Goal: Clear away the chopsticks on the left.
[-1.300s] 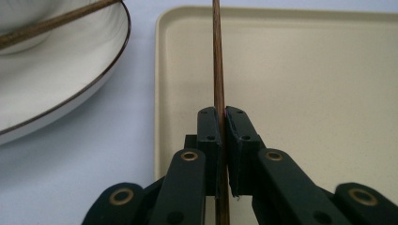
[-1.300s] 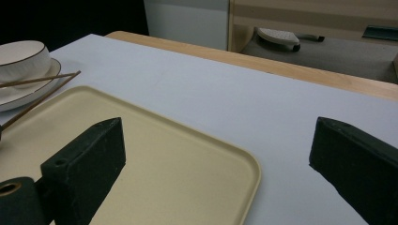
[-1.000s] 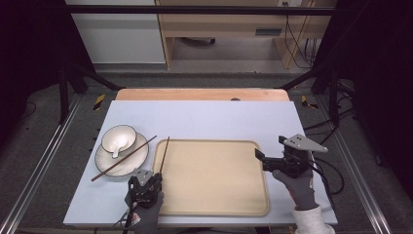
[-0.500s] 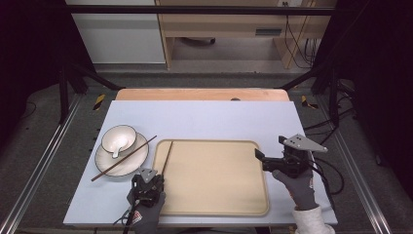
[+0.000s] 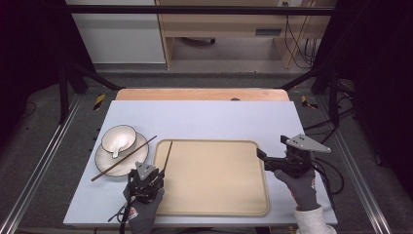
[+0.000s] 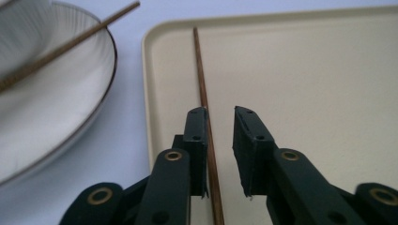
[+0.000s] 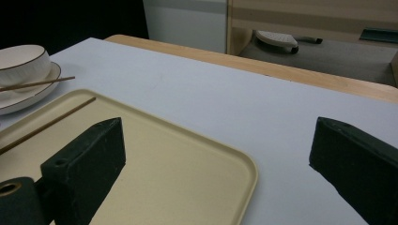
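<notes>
Change since earlier frames: thin brown wooden chopstick (image 5: 167, 155) now lies flat along the left inner edge of the beige rectangular plastic tray (image 5: 214, 204); a second ago it stood across the tray's left rim, farther left.
Left gripper (image 5: 155, 179): at the tray's near-left corner, held in a grey-gloved hand; its jaws have just been opening and stand a narrow gap apart.
Chopstick in left gripper view: the stick (image 6: 204, 105) runs between the jaws, close along the inner face of the left one (image 6: 220, 136); the right jaw stands clear of it, so the stick is no longer clamped.
Right gripper (image 5: 261, 157): at the tray's right edge, level with its middle, held in a grey-gloved hand (image 5: 302, 183); jaws spread wide with nothing between them, one over the tray (image 7: 178, 159), the other over the table.
Second brown wooden chopstick (image 5: 124, 158): rests slantwise across the white ribbed ceramic plate (image 5: 104, 163), left of the tray, its far tip pointing toward the tray's far-left corner.
White ceramic bowl (image 5: 118, 137): sits on the plate's far part, with a white ceramic spoon (image 5: 117, 150) leaning in it.
Pale blue-grey tabletop (image 5: 204, 119): bears the tray and the plate.
</notes>
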`<state>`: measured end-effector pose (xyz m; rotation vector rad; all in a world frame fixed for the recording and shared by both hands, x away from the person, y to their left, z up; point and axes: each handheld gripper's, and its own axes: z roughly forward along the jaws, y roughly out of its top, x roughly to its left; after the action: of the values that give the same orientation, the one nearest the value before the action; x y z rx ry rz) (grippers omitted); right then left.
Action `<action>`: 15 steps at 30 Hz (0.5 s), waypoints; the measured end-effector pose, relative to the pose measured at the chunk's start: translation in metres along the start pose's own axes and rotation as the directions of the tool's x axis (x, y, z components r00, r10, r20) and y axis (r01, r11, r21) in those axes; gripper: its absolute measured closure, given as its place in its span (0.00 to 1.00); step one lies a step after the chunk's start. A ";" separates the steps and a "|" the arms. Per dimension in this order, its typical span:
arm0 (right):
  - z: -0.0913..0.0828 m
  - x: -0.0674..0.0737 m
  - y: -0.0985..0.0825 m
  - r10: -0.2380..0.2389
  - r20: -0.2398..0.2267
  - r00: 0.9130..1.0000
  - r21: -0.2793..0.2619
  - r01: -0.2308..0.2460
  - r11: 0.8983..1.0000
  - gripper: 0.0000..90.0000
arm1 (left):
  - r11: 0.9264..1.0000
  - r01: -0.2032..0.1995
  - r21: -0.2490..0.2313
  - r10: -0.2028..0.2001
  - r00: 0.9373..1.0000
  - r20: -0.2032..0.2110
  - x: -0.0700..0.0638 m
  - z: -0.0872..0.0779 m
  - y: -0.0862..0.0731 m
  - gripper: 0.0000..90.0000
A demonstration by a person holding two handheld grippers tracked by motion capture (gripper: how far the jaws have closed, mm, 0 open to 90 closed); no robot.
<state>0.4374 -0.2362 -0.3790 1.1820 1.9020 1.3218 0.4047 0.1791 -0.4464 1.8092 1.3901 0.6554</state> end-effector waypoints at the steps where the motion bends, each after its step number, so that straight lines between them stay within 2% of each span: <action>1: 0.000 0.000 0.000 0.000 0.000 1.000 -0.002 0.000 1.000 0.05 | 1.000 -0.008 -0.009 0.008 1.000 0.009 0.001 -0.002 0.004 0.79; 4: -0.001 -0.001 0.000 0.003 0.001 1.000 -0.004 -0.003 1.000 0.04 | 0.998 -0.064 -0.025 0.065 0.998 0.013 0.007 -0.009 0.014 0.73; 6: -0.001 -0.001 0.001 0.006 0.000 1.000 -0.006 -0.006 1.000 0.05 | 0.997 -0.071 -0.032 0.072 0.997 0.014 0.012 -0.015 0.020 0.68; 9: -0.001 -0.001 0.001 0.003 0.001 1.000 -0.004 -0.003 1.000 0.04 | 0.996 -0.081 -0.047 0.084 0.995 0.055 0.022 -0.022 0.027 0.60; 12: -0.002 -0.001 0.001 0.003 0.000 1.000 -0.007 -0.003 1.000 0.04 | 0.994 -0.094 -0.058 0.102 0.983 0.154 0.034 -0.028 0.028 0.52; 15: -0.003 -0.002 0.001 0.004 0.001 1.000 -0.007 -0.004 1.000 0.04 | 0.991 -0.118 -0.065 0.128 0.972 0.197 0.045 -0.030 0.024 0.45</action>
<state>0.4365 -0.2388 -0.3774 1.1827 1.8942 1.3288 0.4085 0.2271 -0.4112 1.8747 1.1252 0.5503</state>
